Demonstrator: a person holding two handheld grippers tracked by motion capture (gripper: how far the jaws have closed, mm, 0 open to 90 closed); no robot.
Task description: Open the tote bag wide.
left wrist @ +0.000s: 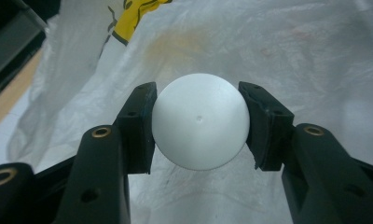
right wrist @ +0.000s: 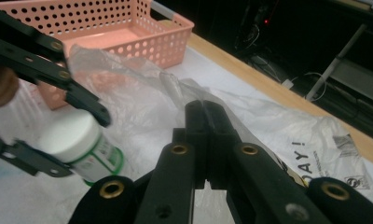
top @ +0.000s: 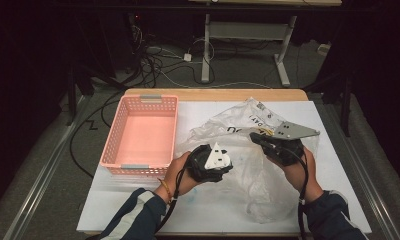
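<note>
Two grippers work here — the left gripper (left wrist: 199,122) clamps a small white-capped plastic bottle (left wrist: 200,121). The right gripper (right wrist: 207,122) pinches the thin clear plastic bag (right wrist: 142,93) — near the pink perforated plastic basket (top: 144,131).

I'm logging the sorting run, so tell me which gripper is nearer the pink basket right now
Left. The left gripper, clamped on a white bottle, sits just off the pink basket's near right corner. The right gripper, pinching the plastic bag, is farther right.

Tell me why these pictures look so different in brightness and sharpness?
High view: dim, dark room, lit table. Left gripper view: bright, white bottle cap sharp, plastic bag behind soft. Right gripper view: the left gripper and its bottle blurred, background dark.
</note>
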